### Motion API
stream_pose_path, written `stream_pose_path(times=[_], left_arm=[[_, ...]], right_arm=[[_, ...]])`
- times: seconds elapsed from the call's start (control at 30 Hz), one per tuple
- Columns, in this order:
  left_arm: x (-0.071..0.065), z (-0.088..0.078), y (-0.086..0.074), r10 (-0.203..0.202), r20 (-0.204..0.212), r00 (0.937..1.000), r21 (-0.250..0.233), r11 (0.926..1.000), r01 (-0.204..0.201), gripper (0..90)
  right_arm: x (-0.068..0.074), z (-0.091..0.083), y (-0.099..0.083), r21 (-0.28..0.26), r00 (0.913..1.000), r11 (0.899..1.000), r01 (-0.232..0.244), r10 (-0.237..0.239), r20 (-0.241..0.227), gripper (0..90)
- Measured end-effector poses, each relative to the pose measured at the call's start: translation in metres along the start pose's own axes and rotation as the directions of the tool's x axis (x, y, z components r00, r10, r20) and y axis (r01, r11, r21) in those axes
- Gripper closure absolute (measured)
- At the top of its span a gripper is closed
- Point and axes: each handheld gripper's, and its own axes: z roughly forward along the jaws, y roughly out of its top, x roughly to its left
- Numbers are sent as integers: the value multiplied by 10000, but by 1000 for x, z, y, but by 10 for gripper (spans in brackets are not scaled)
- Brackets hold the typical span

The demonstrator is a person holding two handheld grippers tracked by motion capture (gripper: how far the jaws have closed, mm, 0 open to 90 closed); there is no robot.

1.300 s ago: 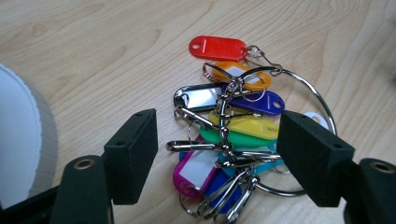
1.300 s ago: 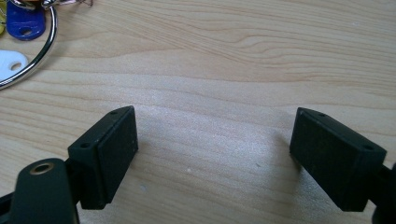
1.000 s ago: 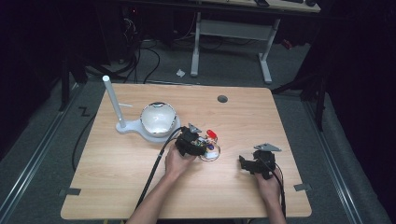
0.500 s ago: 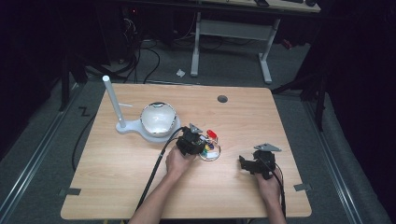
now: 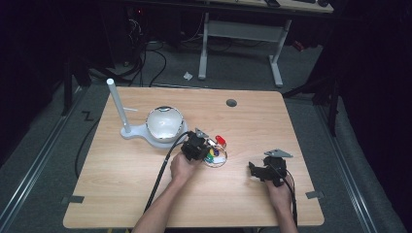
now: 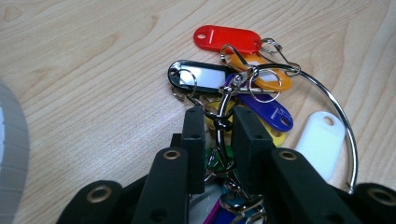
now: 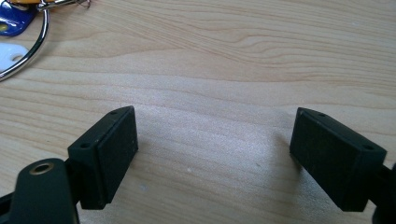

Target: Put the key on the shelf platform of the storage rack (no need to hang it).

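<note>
Pale wooden table (image 5: 121, 194) under bright light, dark floor and a second desk's legs beyond it, with a person's two forearms reaching in from the near edge. Left gripper (image 5: 198, 145), held at the table's middle, sits over a bunch of coloured key tags (image 5: 215, 154) strung on a large wire ring (image 6: 337, 109). Its jaws have just been closing and now stand narrow, with a small metal clasp and chain (image 6: 223, 122) of the bunch between the pads (image 6: 194, 140) (whether the pads already press on the metal cannot be told). Tags fanned out beyond the jaw tips: red tag (image 6: 227, 38) farthest, black-framed tag (image 6: 201, 77), orange tag (image 6: 264, 74), blue tag (image 6: 271, 111), white tag (image 6: 319, 142) inside the ring's curve. Right gripper (image 5: 260, 171) rests well apart from the bunch, toward the table's right side, its jaws spread wide over bare wood with nothing between them. White domed magnifier lamp (image 5: 164, 124) on a base with an upright post stands just behind the left gripper; a round cable hole (image 5: 231, 103) lies near the far edge.
</note>
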Motion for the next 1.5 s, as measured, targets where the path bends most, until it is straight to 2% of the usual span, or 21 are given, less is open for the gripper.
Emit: stream_pose_path(times=[0.03,0.07,0.13,0.23,0.6,0.63,0.8,1.07,1.23,1.4,1.5], left_arm=[[0,-5,1,33,23,10000,-224,9997,-33,831],[0,-5,1,33,23,10000,-224,9997,-33,838],[0,-11,3,-12,124,9999,-445,9990,17,839],[-3,-21,5,254,145,9996,-583,9980,-246,840],[-7,-47,10,480,440,9979,-1266,9911,-421,840],[-6,-53,10,483,409,9980,-1450,9885,-419,839],[-5,-63,11,488,489,9976,-1768,9835,-394,839],[0,-81,11,368,600,9975,-2105,9773,-234,839],[3,-94,12,485,455,9978,-2158,9757,-376,839],[4,-107,15,439,477,9979,-2422,9697,-311,840],[6,-116,17,395,671,9970,-2573,9661,-210,845]], right_arm=[[0,0,0,2,10000,10000,-18,18,-4,152],[0,0,0,2,10000,10000,-18,18,-4,152],[0,0,0,-5,10000,10000,-15,15,6,153],[0,0,0,-5,10000,10000,-14,14,1,153],[0,0,0,1,10000,10000,-18,18,5,153],[0,0,0,3,10000,10000,-20,20,-2,153],[0,0,0,-1,10000,10000,-7,7,0,153],[0,0,0,5,10000,10000,-10,10,-5,152],[0,0,0,5,10000,10000,-8,8,-5,152],[0,0,0,5,10000,10000,-8,8,-5,153],[0,0,0,6,10000,10000,-9,9,-6,152]])
